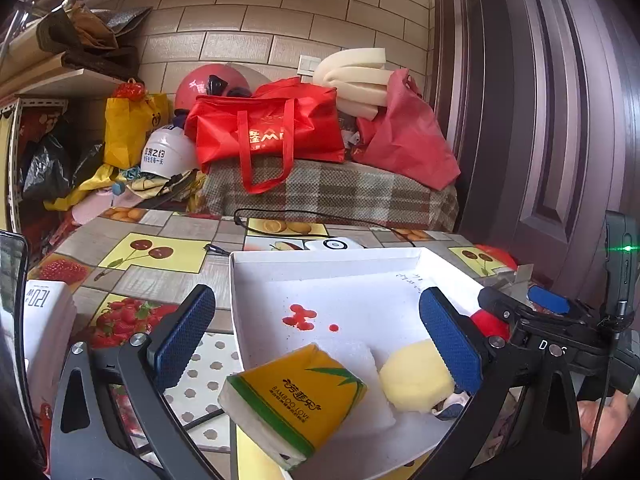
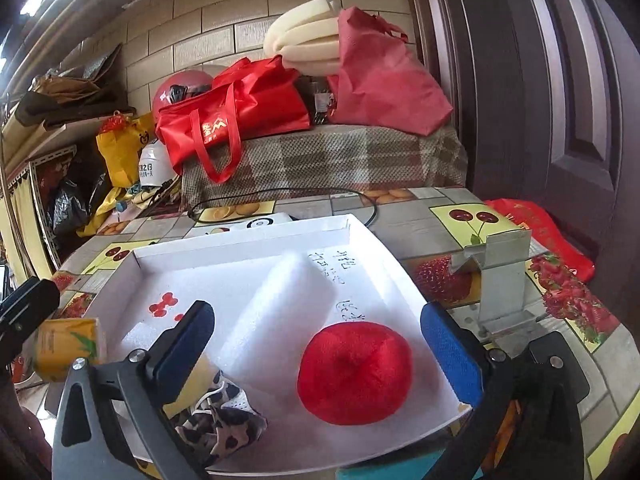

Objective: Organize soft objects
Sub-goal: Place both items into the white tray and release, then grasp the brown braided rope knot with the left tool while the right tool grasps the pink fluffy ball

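Left wrist view: a yellow tissue pack (image 1: pixel 294 400) leans on the near edge of a white tray (image 1: pixel 320 264), half over the rim, resting against a white foam block (image 1: pixel 372 384). Just right of the block sits a yellow sponge (image 1: pixel 414 376), touching the right finger of the left gripper (image 1: pixel 316 344). That gripper's fingers (image 1: pixel 184 336) are spread wide with the pack lying loose between them, no pad pressing on it. Red stains (image 1: pixel 300 316) mark the tray floor farther in.

From the right wrist view, a red ball (image 2: pixel 354 374) lies on the tray's near right part, between the wide-spread fingers of the right gripper (image 2: pixel 318 354), touching neither. A spotted cloth (image 2: pixel 218 420) is bunched at the near left by the sponge, under the left finger. The foam block runs away toward the far side.

The tray rests on a fruit-patterned worktop (image 2: pixel 408 220), with a metal bracket (image 2: pixel 500 280) to its right. Beyond are red bags (image 1: pixel 268 132) on a plaid blanket (image 1: pixel 332 192).
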`<state>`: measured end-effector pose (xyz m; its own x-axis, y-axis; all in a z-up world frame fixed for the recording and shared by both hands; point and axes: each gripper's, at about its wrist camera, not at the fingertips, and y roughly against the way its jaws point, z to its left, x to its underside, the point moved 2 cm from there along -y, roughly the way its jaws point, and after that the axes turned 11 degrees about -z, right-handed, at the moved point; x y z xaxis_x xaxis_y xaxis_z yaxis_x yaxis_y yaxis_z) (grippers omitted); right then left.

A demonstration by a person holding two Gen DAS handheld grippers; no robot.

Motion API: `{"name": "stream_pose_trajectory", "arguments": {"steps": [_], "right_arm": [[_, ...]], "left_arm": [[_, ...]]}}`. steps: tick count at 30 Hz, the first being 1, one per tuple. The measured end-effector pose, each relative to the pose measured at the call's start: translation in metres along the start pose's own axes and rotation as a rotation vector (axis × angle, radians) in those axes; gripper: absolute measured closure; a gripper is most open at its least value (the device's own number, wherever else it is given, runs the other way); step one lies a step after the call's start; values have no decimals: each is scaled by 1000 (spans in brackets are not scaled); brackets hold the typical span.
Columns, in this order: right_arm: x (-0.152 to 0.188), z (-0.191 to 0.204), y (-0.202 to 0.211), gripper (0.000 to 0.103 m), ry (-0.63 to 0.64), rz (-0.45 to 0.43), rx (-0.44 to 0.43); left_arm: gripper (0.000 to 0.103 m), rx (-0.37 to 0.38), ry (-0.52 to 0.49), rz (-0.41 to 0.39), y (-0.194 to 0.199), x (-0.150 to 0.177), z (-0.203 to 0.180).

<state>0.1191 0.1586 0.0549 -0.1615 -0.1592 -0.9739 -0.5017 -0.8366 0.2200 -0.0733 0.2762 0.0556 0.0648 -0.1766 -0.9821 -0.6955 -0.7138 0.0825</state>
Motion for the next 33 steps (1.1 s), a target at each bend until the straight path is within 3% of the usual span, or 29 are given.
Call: {"name": "stream_pose_trajectory", "arguments": {"steps": [5,8,17,20,24,26,29,33], "right_arm": [[-6,8,13,0,46,-88,19],[-6,4,17,0,52,-85,31],[6,-41,62,0,-24,-43,40],[11,-53,82,0,-38,-22,23],[22,-57,110,0,-36,31,-51],[30,-49,118,0,-32,95,-147],[42,-24,124,0,3,188,-295],[53,8,118,0,47,263,-367]], "left_arm": [[0,15,1,12,8,1,2],[0,53,-5,32,17,3,1],[0,270,-120,99,82,13,-20],[0,357,-165,159,109,21,-28],[0,520,-235,294,141,39,-49],[0,574,-274,346,153,48,-61],[0,599,-319,419,156,59,-78],[1,576,-335,510,146,73,-85]]}}
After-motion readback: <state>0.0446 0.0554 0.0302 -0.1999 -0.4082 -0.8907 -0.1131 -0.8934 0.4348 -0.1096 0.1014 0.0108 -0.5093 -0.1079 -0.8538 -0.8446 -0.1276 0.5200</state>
